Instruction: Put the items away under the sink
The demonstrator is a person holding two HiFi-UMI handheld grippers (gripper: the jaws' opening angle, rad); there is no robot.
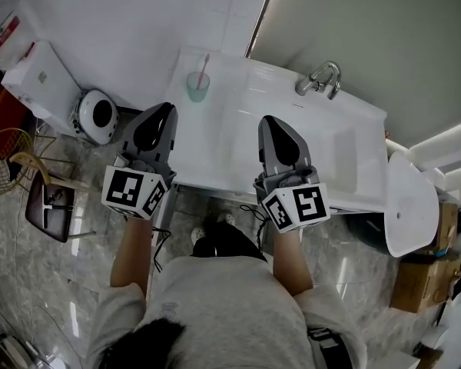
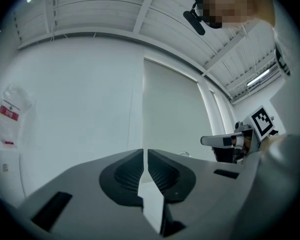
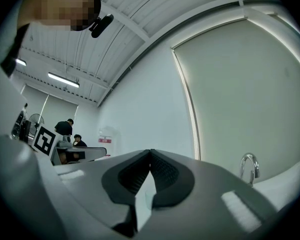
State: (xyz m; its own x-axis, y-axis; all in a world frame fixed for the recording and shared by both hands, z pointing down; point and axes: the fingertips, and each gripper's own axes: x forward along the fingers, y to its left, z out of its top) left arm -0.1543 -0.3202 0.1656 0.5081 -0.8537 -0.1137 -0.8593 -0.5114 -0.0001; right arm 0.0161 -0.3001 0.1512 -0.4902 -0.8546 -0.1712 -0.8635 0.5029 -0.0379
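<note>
A white sink counter (image 1: 238, 141) lies below me, with a chrome tap (image 1: 320, 78) at its far right and a pale green cup (image 1: 197, 84) holding a pink toothbrush at its far left. My left gripper (image 1: 161, 112) hovers over the counter's left end, just short of the cup, shut and empty. My right gripper (image 1: 270, 123) hangs over the basin's middle, also shut with nothing in it. The left gripper (image 2: 145, 152) shows its jaws pressed together in its own view. So does the right gripper (image 3: 150, 152), with the tap (image 3: 248, 166) off to its right. The space under the sink is hidden.
A white round appliance (image 1: 97, 116) and a white cabinet (image 1: 38, 75) stand to the counter's left, with a chair (image 1: 50, 204) and a gold wire basket (image 1: 4, 160) beyond. A round white table (image 1: 409, 202) and cardboard boxes (image 1: 417, 281) are on the right. Two people (image 3: 70, 132) stand far off.
</note>
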